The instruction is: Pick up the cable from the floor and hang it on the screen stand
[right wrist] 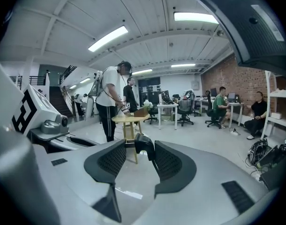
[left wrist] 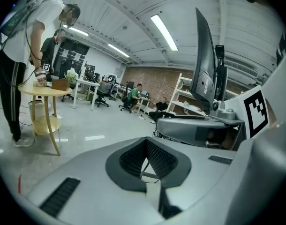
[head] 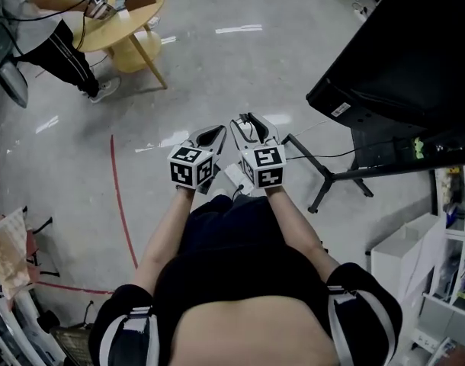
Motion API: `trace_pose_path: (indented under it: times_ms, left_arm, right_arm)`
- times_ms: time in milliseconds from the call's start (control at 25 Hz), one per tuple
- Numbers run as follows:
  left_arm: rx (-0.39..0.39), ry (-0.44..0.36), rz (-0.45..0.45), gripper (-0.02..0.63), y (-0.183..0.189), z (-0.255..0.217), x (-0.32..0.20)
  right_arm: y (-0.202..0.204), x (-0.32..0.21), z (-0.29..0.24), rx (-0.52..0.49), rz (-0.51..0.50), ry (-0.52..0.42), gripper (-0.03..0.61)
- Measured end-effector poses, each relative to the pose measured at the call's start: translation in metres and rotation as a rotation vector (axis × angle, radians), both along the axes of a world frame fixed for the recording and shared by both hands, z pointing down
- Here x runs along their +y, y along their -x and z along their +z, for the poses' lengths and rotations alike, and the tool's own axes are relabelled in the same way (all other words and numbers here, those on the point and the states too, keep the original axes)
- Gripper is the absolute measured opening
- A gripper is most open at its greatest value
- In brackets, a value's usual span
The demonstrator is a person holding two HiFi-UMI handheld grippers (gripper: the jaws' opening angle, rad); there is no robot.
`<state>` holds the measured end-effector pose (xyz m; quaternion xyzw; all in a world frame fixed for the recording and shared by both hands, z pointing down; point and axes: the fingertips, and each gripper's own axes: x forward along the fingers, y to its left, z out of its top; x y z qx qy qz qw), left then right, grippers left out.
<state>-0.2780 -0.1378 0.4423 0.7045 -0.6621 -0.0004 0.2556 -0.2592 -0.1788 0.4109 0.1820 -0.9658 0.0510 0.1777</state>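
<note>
Cable [right wrist: 144, 150] shared between your tools: right tool [head: 250, 126] grips thick end, left tool [head: 210, 136] pinches thin strand, near screen stand [head: 309, 155], ready to hang.

The right gripper [right wrist: 140, 142] has its jaws set partway apart, with the thick black end of the cable [right wrist: 144, 146] between the tips, lying against the right-hand pad. Beyond them a person [right wrist: 110, 102] stands at a round wooden table [right wrist: 129, 119] on a glossy grey floor [right wrist: 204, 135]. The dark underside of a screen [right wrist: 255, 27] fills the upper right corner.
</note>
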Motion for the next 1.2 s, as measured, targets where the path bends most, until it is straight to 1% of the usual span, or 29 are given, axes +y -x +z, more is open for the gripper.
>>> trace_pose_path:
  times_ms: [160,360,560,640,840,1080,1200]
  left_arm:
    - [-0.003,0.0,0.078,0.003,-0.023,0.004,-0.011]
    - [0.0,0.003,0.178,0.003,-0.059,0.008,-0.03]
    - [0.003,-0.01,0.289,0.003,-0.101,-0.002,-0.048]
    - [0.011,-0.004,0.317,0.003,-0.119,-0.005,-0.055]
    - [0.035,0.021,0.393,0.003,-0.182,-0.018,-0.066]
    - [0.042,0.017,0.487,0.003,-0.265,-0.027,-0.061]
    - [0.045,0.011,0.523,0.003,-0.296,-0.026,-0.057]
  right_arm:
    - [-0.021,-0.01,-0.006,-0.025,0.053,-0.014,0.207]
    - [-0.065,-0.024,-0.01,-0.035,0.144,-0.026,0.207]
    - [-0.11,-0.034,-0.015,-0.03,0.241,-0.028,0.207]
    - [-0.129,-0.038,-0.018,-0.03,0.268,-0.024,0.207]
    - [-0.194,-0.043,-0.033,-0.018,0.341,-0.007,0.206]
    - [-0.28,-0.037,-0.04,-0.008,0.428,-0.005,0.205]
    - [-0.313,-0.033,-0.038,-0.003,0.465,-0.009,0.204]
